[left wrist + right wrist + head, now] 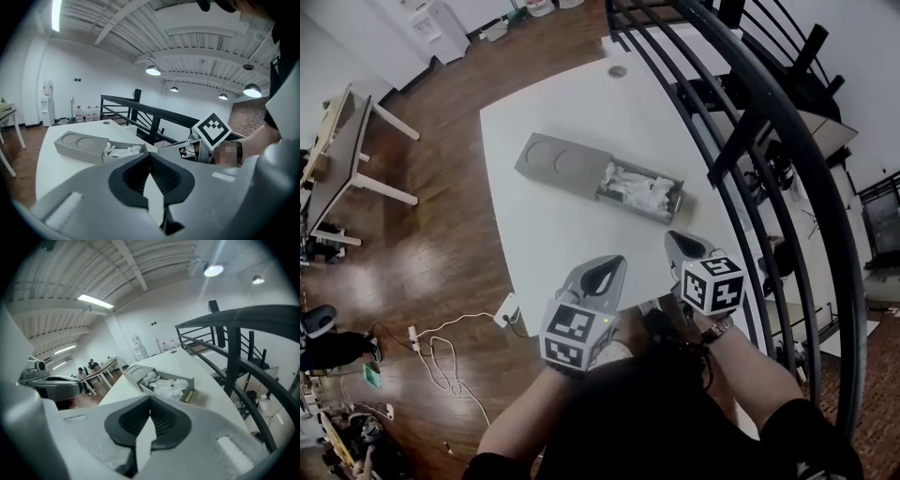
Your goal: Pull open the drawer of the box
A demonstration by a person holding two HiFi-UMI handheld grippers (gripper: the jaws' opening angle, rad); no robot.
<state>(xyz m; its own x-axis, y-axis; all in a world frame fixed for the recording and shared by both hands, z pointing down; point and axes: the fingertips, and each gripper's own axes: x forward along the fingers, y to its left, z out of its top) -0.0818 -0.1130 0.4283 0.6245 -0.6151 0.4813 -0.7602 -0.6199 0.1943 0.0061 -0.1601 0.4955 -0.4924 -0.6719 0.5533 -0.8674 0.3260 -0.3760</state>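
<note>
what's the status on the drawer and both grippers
Left hand-held gripper shut, empty, short of the box. Right hand-held gripper same. Drawer open, crumpled white stuff inside. Nothing in the way.

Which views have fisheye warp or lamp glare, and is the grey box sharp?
Head view: barrel warp bows the black metal railing; grey rectangular drawer box sharp. Left gripper view: vignetted corners, round ceiling lamps bloom. Right gripper view: vignette, bright ceiling lamp flares.
</note>
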